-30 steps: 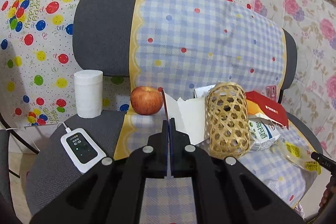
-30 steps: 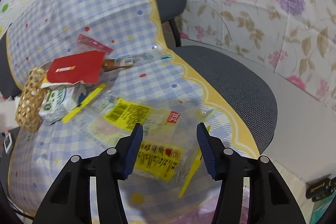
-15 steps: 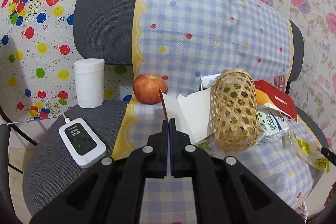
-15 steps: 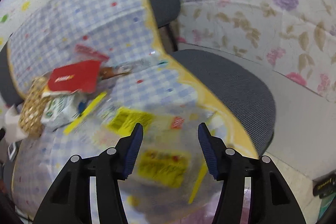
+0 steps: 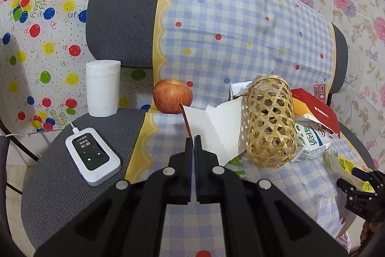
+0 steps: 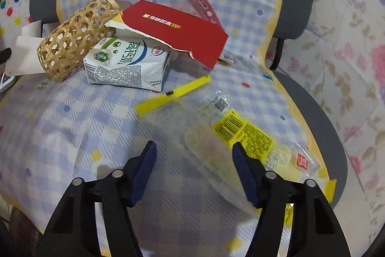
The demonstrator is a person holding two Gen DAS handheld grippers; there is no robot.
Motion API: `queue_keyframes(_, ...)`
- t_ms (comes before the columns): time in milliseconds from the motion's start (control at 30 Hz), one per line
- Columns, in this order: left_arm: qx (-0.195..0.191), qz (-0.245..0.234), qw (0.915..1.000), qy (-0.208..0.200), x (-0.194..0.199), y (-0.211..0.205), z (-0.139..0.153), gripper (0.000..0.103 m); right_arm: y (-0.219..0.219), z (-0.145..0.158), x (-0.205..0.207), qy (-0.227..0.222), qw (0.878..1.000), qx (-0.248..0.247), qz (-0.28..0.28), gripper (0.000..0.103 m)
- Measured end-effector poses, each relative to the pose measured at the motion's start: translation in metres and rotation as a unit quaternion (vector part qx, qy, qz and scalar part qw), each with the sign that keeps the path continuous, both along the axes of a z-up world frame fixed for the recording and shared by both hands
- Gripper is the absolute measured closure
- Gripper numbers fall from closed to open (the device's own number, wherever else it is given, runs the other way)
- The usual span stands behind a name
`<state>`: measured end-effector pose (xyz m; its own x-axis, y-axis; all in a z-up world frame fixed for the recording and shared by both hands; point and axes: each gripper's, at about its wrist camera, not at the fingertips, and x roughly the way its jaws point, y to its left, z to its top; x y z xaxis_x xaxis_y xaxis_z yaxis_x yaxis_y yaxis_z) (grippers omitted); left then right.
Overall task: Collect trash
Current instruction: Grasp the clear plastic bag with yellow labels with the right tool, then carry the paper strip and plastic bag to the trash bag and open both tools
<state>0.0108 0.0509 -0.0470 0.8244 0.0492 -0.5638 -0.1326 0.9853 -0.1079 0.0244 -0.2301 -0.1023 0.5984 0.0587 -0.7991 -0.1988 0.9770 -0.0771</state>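
Observation:
My left gripper (image 5: 193, 139) is shut on a thin card with a red edge (image 5: 186, 121), held upright above the checked cloth (image 5: 192, 220). My right gripper (image 6: 193, 151) is open and empty, just above a clear plastic wrapper with a yellow label (image 6: 240, 134). Beyond it lie a yellow strip (image 6: 173, 94), a crushed milk carton (image 6: 127, 64), a torn red box (image 6: 175, 30) and a pink packet (image 6: 203, 5). The carton (image 5: 310, 141) and red box (image 5: 317, 110) also show in the left wrist view.
A woven bamboo basket (image 5: 270, 122) lies on its side next to white paper (image 5: 221, 122). An apple (image 5: 172, 99), a toilet roll (image 5: 103, 87) and a white device with a cable (image 5: 92, 158) sit on the grey chair seats (image 5: 60, 175).
My right gripper has swung left and come closer over the wrapper, bringing carton and basket into view. The left gripper has drifted slightly, still shut on the card.

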Motion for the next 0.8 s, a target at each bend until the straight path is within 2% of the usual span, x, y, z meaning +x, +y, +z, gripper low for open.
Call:
queue_keyframes(100,-0.004,-0.001,1.0,0.001,0.001,0.001,-0.002,0.103,0.003,-0.001,0.007,0.006,1.0,0.005,0.01,0.067)
queue_keyframes(133,-0.005,-0.001,1.0,0.001,0.002,0.002,-0.002,0.103,0.005,-0.001,0.009,0.007,1.0,0.006,0.012,0.079)
queue_keyframes(167,-0.007,0.0,1.0,0.001,0.001,0.002,-0.002,0.103,0.009,0.0,0.012,0.01,1.0,0.001,0.012,0.086)
queue_keyframes(233,-0.01,0.0,1.0,-0.001,0.0,0.005,0.0,0.103,0.012,0.005,0.015,0.004,1.0,-0.004,0.012,0.093)
queue_keyframes(300,-0.01,0.0,0.9999,-0.009,-0.003,0.009,0.006,0.103,0.011,0.019,0.009,-0.011,1.0,0.015,0.006,0.099)
queue_keyframes(433,-0.013,0.002,0.9993,-0.034,-0.015,0.017,0.024,0.103,-0.003,0.062,-0.009,-0.056,0.996,0.072,-0.015,0.101)
queue_keyframes(567,0.0,0.007,0.9974,-0.072,-0.036,0.022,0.049,0.103,-0.008,0.094,-0.026,-0.085,0.991,0.097,-0.021,0.101)
queue_keyframes(700,0.003,0.013,0.9942,-0.107,-0.059,0.029,0.074,0.103,-0.006,0.111,-0.041,-0.112,0.988,0.109,-0.02,0.101)
queue_keyframes(800,-0.002,0.007,0.9914,-0.131,-0.072,0.029,0.089,0.103,-0.004,0.118,-0.047,-0.113,0.986,0.12,-0.018,0.101)
